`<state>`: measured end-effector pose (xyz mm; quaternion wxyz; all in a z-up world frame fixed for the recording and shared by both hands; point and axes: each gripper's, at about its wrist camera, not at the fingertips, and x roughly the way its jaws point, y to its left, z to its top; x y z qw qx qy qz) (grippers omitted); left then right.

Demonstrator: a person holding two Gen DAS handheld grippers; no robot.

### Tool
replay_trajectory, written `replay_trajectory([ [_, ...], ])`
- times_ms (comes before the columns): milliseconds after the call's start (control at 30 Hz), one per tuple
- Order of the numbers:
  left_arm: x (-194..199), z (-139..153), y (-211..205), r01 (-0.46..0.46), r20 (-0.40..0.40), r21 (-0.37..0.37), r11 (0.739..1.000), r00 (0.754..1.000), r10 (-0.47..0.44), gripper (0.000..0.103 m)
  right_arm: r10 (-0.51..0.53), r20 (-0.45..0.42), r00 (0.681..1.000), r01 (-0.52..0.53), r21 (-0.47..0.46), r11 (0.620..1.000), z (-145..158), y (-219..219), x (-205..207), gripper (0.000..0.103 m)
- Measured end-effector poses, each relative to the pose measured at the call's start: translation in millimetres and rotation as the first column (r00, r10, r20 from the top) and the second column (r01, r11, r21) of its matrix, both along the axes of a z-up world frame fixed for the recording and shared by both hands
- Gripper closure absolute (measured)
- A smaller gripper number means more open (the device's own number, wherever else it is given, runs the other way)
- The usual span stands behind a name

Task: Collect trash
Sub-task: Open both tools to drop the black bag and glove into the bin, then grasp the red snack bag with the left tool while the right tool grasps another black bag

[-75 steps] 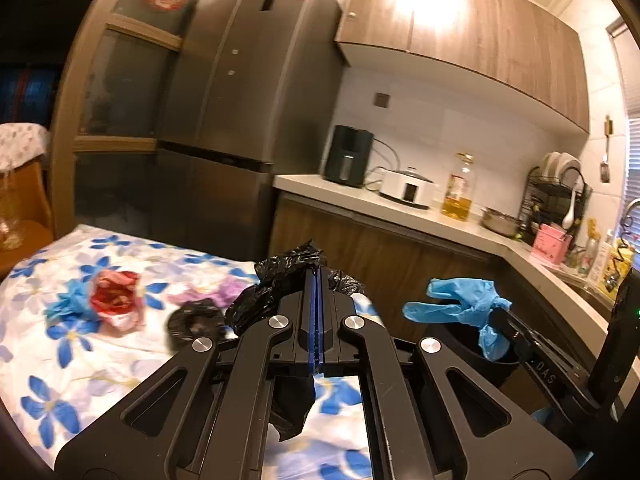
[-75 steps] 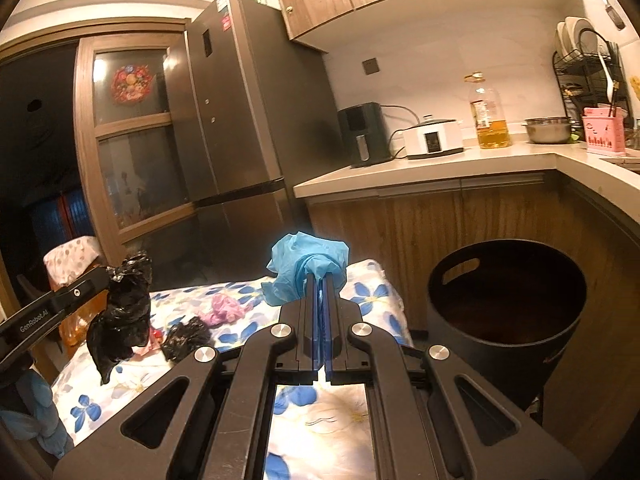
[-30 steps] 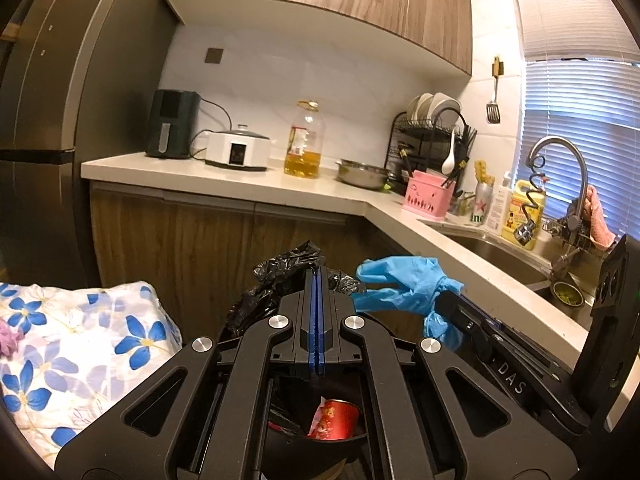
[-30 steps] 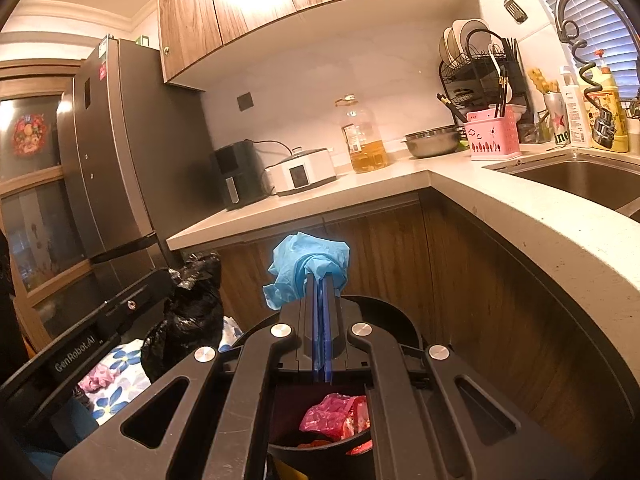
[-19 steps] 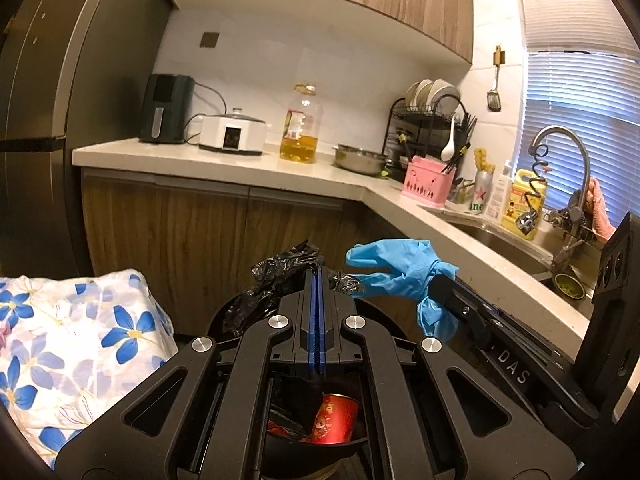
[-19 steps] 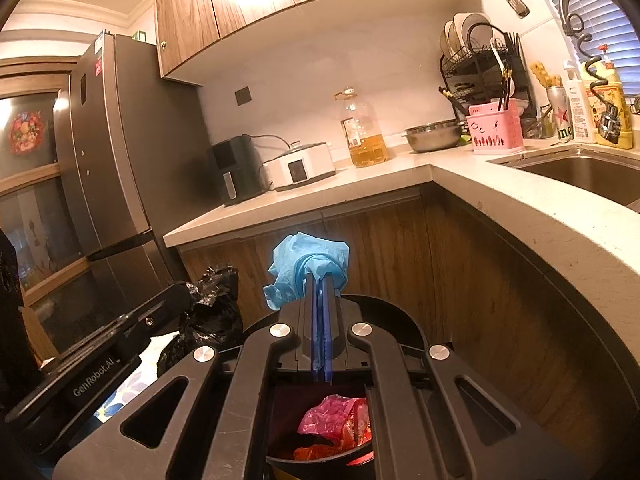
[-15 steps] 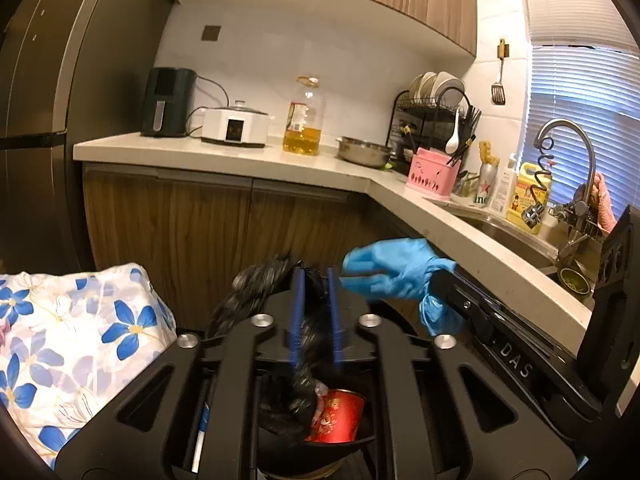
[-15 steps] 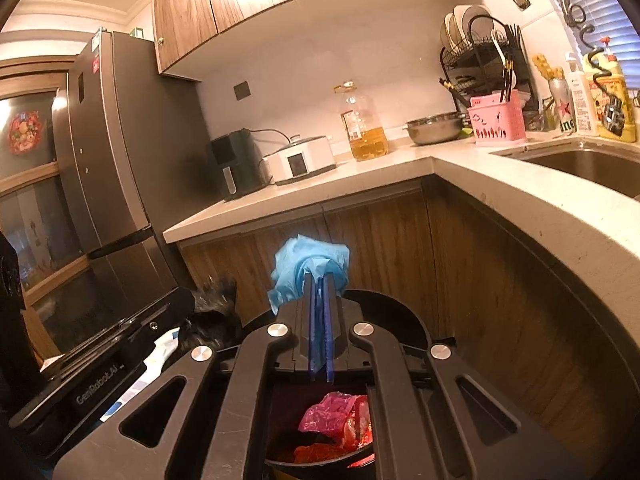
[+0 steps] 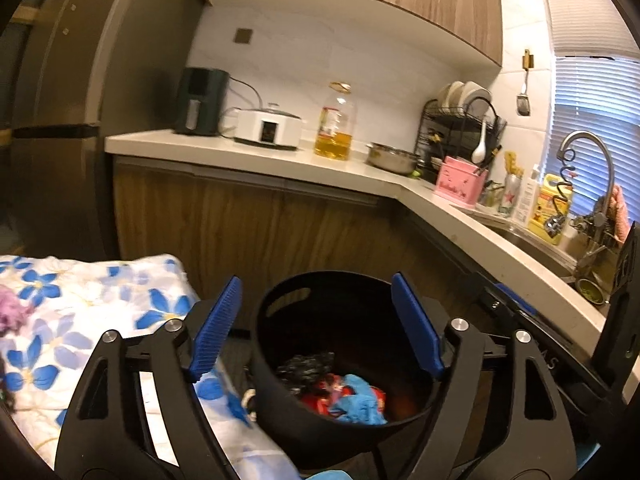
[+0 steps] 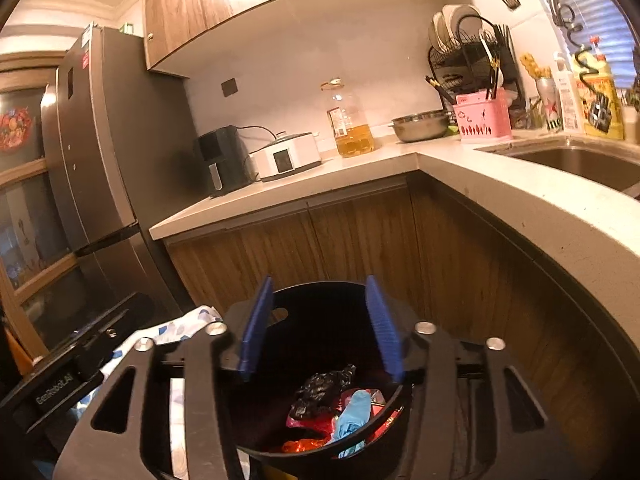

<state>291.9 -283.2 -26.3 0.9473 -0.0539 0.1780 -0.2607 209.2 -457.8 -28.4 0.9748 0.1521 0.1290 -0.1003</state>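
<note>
Both grippers over black bin [image 9: 280,364]. Left gripper [image 9: 316,324] and right gripper [image 10: 318,328] jaws opening, empty. Black bag [image 10: 320,394] and blue glove [image 10: 352,410], clamped a second ago, now lie inside bin. Drop done; purple scrap [image 9: 12,312] remains on floral cloth [image 9: 100,300].

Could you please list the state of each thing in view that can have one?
left tongs: opening, nothing between the pads
right tongs: opening, nothing between the pads
black trash bin: upright, lidless, partly filled
blue glove: crumpled, lying in the bin
black plastic bag: crumpled, lying in the bin
cooking oil bottle: upright, capped, under half full
cabinet doors: closed
</note>
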Motion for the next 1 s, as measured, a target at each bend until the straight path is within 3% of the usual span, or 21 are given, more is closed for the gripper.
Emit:
replay_trajectory([
  [167,-25.0,-0.5,30.9,-0.121,0.025,0.027,0.992,0.992,0.120,0.017,0.013,0.004,1.000,-0.012,-0.021,1.000,4.2,13.9,-11.3,0.032],
  [367,-52.9,-3.0,82.8,-0.256,0.004,0.019,0.966,0.967,0.256,0.012,0.059,0.004,0.998,-0.059,-0.049,0.997,6.4,41.3,-27.6,0.016],
  [800,-119.2,-10.5,185.5,-0.485,0.016,0.035,0.874,0.874,0.485,0.011,0.177,0.015,0.984,-0.177,-0.011,0.984,2.4,107.4,-61.8,0.015],
  [1000,-141.0,-18.2,240.7,-0.580,0.017,0.062,0.812,0.814,0.581,0.011,0.271,0.014,0.963,-0.271,-0.016,0.963,-1.8,160.2,-60.0,0.015],
])
